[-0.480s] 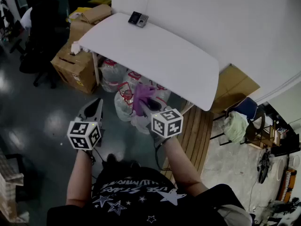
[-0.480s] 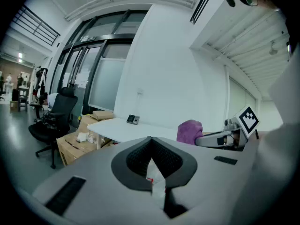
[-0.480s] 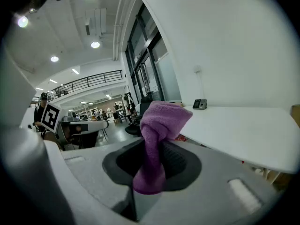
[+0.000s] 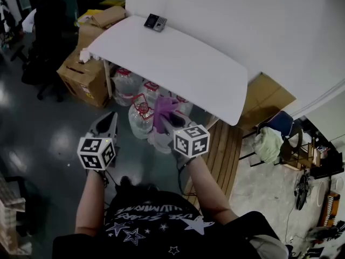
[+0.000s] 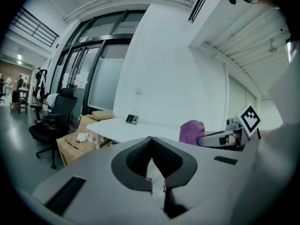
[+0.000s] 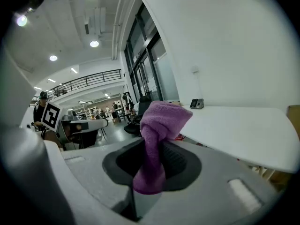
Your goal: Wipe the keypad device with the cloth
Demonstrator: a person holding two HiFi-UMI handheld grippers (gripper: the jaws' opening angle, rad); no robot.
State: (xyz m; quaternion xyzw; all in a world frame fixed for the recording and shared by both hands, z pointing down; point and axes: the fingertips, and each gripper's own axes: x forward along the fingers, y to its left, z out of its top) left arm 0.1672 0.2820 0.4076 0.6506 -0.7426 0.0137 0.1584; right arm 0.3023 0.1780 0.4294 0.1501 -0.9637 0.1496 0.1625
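wiping not started. you're standing off the near end of the white table [image 4: 183, 74], well apart from it, and the keypad device [image 4: 155, 22] sits at the table's far end, close to the far edge by the wall, untouched. the only part done is the pickup: your right gripper [image 4: 165, 124] is clamped on the cloth [image 6: 158, 125], jaws pressed onto its lower part so the rest sticks up and flops over above the pads. your left gripper [image 4: 109, 120] has its jaws closed tip to tip with nothing between them, held low and off the table's near-left side. what's left, as i judge it: get to the table's far end, bring the cloth down on the device and rub it, maybe steady it with the left one. materials: the cloth is purple, fluffy terry-like, soft and bunched, so it should drape and fold under pressure. the device is a small dark slab with a lighter key area, looks like hard plastic, lying flat or slightly sloped, can't tell which. the table top is smooth, matte white with rounded corners, so the device may slide when you push on it. gripper pads are dark and ribbed, shells smooth grey.
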